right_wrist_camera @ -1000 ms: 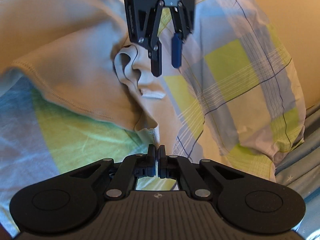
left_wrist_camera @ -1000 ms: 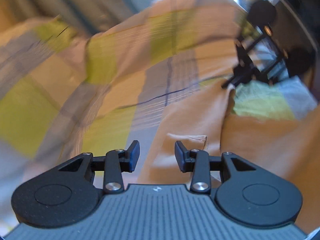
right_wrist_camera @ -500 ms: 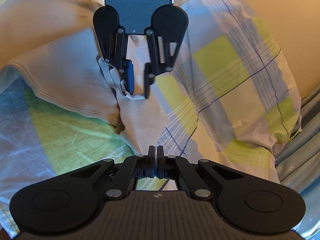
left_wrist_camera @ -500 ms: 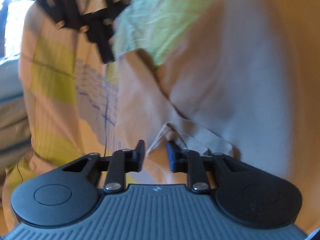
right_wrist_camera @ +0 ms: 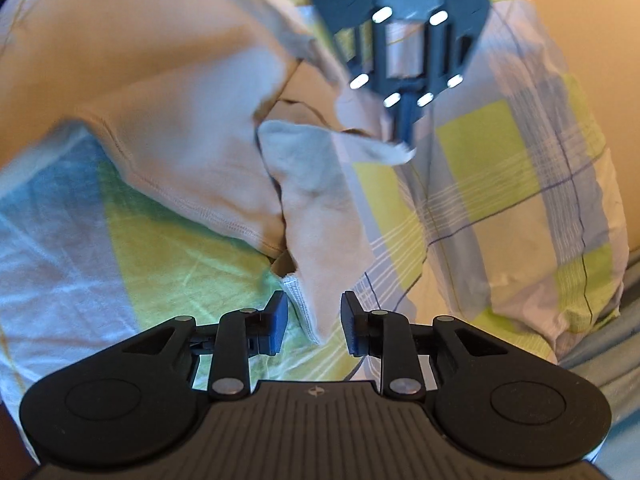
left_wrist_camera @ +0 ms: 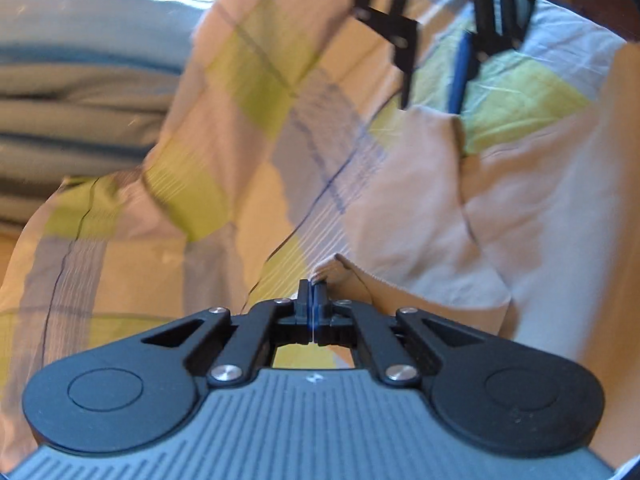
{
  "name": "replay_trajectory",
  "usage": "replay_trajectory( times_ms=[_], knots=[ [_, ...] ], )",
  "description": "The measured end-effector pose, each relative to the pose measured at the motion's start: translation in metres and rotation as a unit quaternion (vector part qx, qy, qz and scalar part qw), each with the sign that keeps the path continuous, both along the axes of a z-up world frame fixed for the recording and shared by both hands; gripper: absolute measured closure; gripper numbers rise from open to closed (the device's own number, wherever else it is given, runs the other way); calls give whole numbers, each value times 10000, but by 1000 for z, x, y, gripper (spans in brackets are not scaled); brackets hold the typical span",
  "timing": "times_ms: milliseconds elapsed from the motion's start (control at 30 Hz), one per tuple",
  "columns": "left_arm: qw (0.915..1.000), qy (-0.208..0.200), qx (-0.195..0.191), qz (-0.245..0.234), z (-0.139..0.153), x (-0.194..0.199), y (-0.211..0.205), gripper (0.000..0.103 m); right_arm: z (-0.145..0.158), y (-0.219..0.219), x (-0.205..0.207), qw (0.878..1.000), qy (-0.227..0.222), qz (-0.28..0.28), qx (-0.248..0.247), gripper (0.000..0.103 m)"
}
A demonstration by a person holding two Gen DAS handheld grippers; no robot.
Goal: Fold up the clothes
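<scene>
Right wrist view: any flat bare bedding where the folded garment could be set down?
Free: the checked sheet left of the beige garment, below its stitched hem. Crowded: the middle, where the left gripper pinches the cloth and the right gripper straddles a corner. To the right lies the plaid pillow, not flat.

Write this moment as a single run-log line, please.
task: fold clothes | left claw: shut on beige garment edge | right claw: open, hem between fingers | surface: checked bedsheet
</scene>
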State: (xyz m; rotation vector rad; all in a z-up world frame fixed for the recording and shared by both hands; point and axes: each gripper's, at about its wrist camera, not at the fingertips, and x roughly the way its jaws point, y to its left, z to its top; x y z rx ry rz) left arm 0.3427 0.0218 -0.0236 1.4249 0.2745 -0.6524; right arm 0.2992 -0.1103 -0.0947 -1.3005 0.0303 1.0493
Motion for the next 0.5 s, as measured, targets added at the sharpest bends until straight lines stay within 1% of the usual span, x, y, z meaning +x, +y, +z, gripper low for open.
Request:
replay_trajectory(
  times_ms=[67,100,133,200,267,333,367,433,500],
  knots=[
    [9997,-57,-97,200,9,-1,8,103,-8,7,3,9998,-122,60,-154,78],
    [9994,-72,-145,300,12,-7,11,103,-10,9,4,9997,-150,75,-197,86],
    [9989,-112,-194,413,14,-10,15,103,-11,12,5,9997,-130,38,-207,103],
    [9968,-192,-381,682,22,-19,27,103,1,10,7,9999,-74,-96,103,103],
    [9912,-353,-704,1069,36,-24,39,103,23,9,7,9983,-86,-312,492,103],
    [9828,-523,-1004,1458,53,-28,52,103,47,9,10,9953,-116,-483,829,103],
    [9773,-621,-1141,1675,62,-30,59,103,61,11,13,9930,-92,-575,1030,103],
    [9664,-763,-1361,2043,79,-28,73,103,82,18,21,9893,-126,-695,1273,103],
    [9526,-901,-1617,2416,93,-20,87,103,100,35,39,9853,-57,-801,1511,103]
  ],
)
